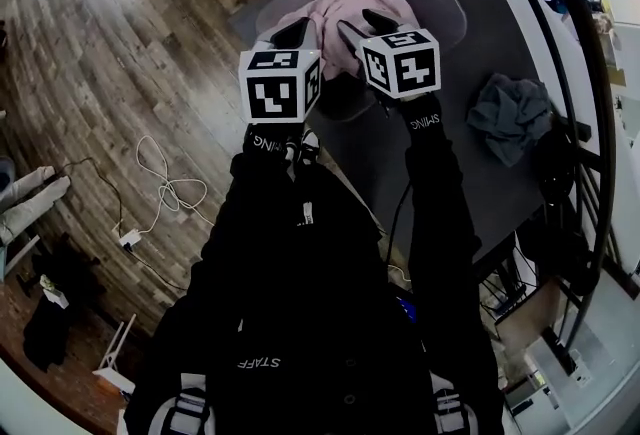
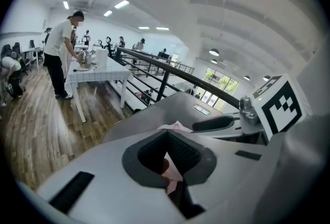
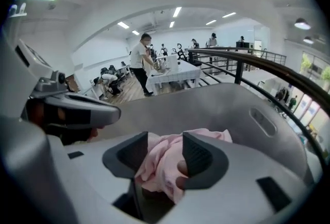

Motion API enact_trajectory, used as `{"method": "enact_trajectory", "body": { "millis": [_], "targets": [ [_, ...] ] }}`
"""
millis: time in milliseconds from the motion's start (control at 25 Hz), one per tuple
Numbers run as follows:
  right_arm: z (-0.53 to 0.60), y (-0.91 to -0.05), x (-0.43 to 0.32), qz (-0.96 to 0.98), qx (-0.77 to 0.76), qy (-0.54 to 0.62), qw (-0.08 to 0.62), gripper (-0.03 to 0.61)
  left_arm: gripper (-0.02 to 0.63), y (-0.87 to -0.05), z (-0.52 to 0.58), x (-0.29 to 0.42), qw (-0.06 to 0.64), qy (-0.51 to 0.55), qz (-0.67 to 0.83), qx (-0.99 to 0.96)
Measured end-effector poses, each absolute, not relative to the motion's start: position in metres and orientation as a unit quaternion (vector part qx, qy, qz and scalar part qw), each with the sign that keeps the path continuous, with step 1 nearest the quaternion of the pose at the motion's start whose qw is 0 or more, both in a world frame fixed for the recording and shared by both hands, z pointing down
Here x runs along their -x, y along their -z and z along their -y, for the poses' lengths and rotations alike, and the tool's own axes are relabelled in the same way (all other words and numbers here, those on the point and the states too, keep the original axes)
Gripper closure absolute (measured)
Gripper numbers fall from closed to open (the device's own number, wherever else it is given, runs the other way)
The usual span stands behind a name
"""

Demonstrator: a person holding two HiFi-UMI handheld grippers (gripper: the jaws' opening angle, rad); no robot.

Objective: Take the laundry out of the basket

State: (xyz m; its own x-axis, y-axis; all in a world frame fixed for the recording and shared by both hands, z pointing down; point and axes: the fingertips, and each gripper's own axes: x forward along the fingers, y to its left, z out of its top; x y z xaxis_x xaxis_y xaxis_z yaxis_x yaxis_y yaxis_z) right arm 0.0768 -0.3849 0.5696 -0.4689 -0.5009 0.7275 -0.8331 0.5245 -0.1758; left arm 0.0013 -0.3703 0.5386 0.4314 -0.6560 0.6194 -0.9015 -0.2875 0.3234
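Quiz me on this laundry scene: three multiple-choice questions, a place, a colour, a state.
1. The grey garment lies: A on the floor; B on the table beside the basket; C inside the basket.
2. The cloth in the basket is: A pink; B green; C yellow.
3. The right claw is: A shut, empty; B clamped on the basket's rim; C open around the cloth.
B: it rests on the tabletop. A: plainly pink. C: its jaws stand apart, cloth between.

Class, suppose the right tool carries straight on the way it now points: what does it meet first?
Most likely the pink garment lying in the grey basket: it fills the gap of the right tool, whose jaws stand apart. How far off is unclear.
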Motion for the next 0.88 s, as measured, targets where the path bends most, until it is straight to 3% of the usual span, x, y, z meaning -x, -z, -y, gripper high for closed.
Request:
{"method": "enact_trajectory", "body": {
  "millis": [160,440,880],
  "targets": [
    [0.397,-0.586,-0.077,0.82,-0.376,-0.26,0.343,0.294,0.612,-0.536,0.378,-0.009,0.328,-0.191,0.495,-0.781],
    [0.412,-0.609,-0.079,0.823,-0.339,-0.275,0.363,0.236,0.612,-0.545,0.393,-0.017,0.337,-0.201,0.5,-0.772],
    [0.419,-0.676,-0.091,0.796,-0.276,-0.264,0.47,0.09,0.612,-0.552,0.398,-0.024,0.345,-0.202,0.5,-0.769]
  ]
}}
